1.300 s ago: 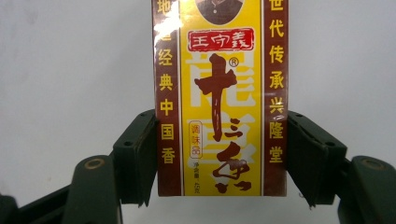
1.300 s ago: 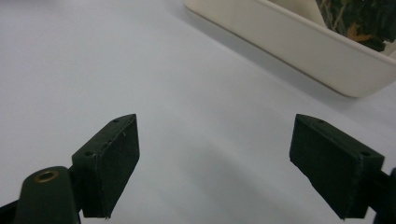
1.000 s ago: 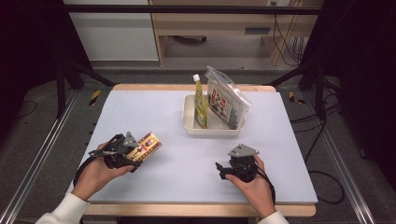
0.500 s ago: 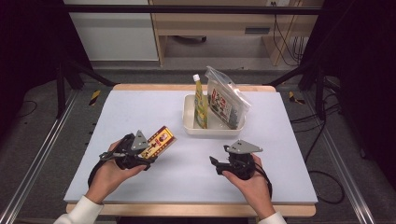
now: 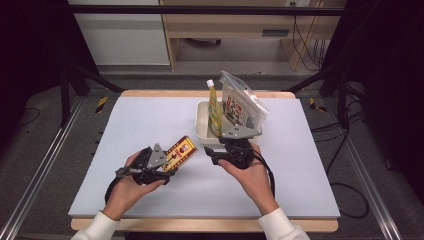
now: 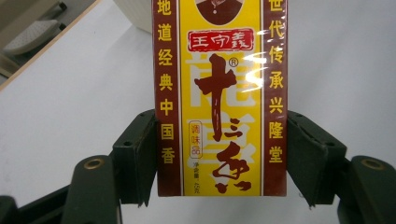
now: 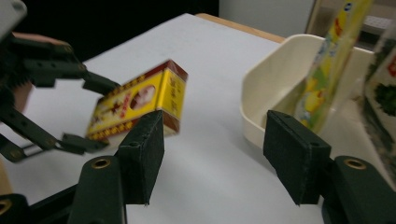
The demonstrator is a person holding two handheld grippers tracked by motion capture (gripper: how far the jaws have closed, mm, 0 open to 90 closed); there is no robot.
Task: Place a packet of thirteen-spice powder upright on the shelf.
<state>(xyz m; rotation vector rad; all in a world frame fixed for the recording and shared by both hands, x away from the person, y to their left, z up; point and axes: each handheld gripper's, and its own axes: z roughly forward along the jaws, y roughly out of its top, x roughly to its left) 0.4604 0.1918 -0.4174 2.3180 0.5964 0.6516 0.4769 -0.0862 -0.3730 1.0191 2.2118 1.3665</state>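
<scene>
The left gripper (image 5: 172,161) grasps a yellow and red box (image 5: 181,152), with its fingers (image 6: 137,156) pressed on the two long sides near the lower end. In the high view the box is held above the bench (image 5: 150,120), near the front and left of the middle, and its free end points toward the tray (image 5: 202,125). The right gripper (image 5: 214,156) is released: in the right gripper view its fingers (image 7: 142,154) stand wide apart with nothing between them, and they face the box (image 7: 140,105).

I judge that the step in hand is to carry the box toward the tray, or perhaps to pass it to the right gripper; which of the two, I cannot tell. If the box goes into the tray, the next move calls for lifting it over the near wall and putting it down in the free left part. If it is passed, the right fingers must close on the free end before the left ones let go.

The tray is cream and shallow, and stands behind the middle of the bench. In it a thin yellow bottle (image 5: 214,107) with a white cap stands upright, and a clear bag (image 5: 241,107) with printed packets inside leans to the right of it. The left part of the tray seems to be free.
</scene>
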